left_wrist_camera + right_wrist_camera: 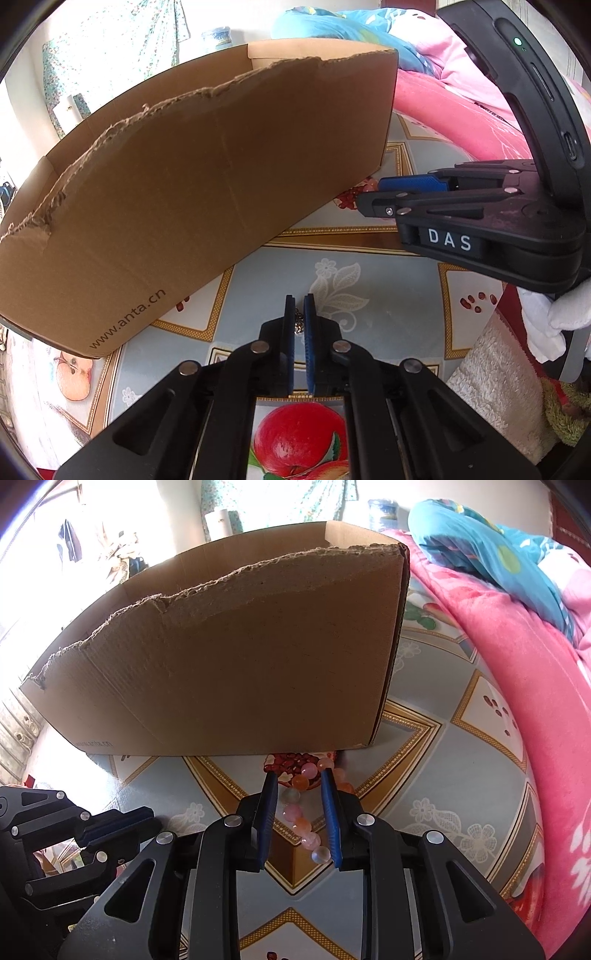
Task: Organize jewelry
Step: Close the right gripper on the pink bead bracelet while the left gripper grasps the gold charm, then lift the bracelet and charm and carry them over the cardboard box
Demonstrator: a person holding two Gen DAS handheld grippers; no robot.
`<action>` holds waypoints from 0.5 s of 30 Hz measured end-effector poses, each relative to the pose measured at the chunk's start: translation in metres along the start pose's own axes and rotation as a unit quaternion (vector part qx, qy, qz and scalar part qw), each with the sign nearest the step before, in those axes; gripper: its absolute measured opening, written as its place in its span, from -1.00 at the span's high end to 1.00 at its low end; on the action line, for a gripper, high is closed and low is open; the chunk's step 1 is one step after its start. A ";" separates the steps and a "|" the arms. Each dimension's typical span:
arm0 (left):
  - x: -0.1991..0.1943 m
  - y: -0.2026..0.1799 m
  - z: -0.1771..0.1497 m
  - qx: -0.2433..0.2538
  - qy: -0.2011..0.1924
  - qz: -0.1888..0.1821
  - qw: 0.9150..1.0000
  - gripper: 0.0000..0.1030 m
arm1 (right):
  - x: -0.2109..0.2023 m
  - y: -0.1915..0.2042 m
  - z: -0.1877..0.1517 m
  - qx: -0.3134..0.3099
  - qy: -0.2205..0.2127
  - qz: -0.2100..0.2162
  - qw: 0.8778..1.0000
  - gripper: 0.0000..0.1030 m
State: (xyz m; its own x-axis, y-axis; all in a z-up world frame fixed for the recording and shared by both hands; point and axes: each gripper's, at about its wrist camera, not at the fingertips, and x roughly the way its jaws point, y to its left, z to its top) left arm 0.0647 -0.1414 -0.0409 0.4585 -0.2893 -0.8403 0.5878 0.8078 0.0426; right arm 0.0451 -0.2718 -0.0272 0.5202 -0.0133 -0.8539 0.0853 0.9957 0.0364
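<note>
Pickup step, both hands. Left tool [299, 317] is clamped on a small metal chain [299, 326] just above the counter [388, 295]. Right tool [299, 801] sits part-closed w/ the bead bracelet [301, 812] between its pads; contact unclear. Next, I'd judge: lift over the cardboard box [184, 177] rim, drop in. Chain shows only in left view; beads only in right.

A home bedroom: pink blanket [517, 672] and blue quilt [491, 542] heaped beside fruit-patterned tablecloth [424, 775], floral curtain [110, 48] behind.
</note>
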 end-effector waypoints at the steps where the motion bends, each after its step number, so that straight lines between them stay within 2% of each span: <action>1: 0.000 0.000 0.000 0.000 0.001 0.000 1.000 0.92 | 0.000 0.000 0.001 0.000 0.002 0.000 1.000 0.54; 7: 0.001 -0.001 0.001 -0.001 0.003 0.001 1.000 0.92 | 0.004 0.005 0.011 -0.009 0.013 0.001 1.000 0.43; 12: 0.001 -0.001 0.001 0.001 0.003 0.002 1.000 0.92 | 0.009 0.012 0.019 -0.022 0.016 -0.003 1.000 0.43; 14: 0.002 -0.001 0.001 0.002 0.001 0.003 1.000 0.92 | 0.010 0.015 0.021 -0.026 0.013 -0.003 1.000 0.46; 15: 0.002 -0.002 0.001 0.004 0.000 0.004 1.000 0.92 | 0.011 0.017 0.020 -0.027 0.010 -0.006 1.000 0.57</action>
State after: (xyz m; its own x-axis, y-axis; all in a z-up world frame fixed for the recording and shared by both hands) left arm 0.0650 -0.1436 -0.0423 0.4630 -0.2830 -0.8400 0.5890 0.8064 0.0530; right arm 0.0690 -0.2567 -0.0252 0.5023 -0.0236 -0.8644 0.0452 0.9990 -0.0010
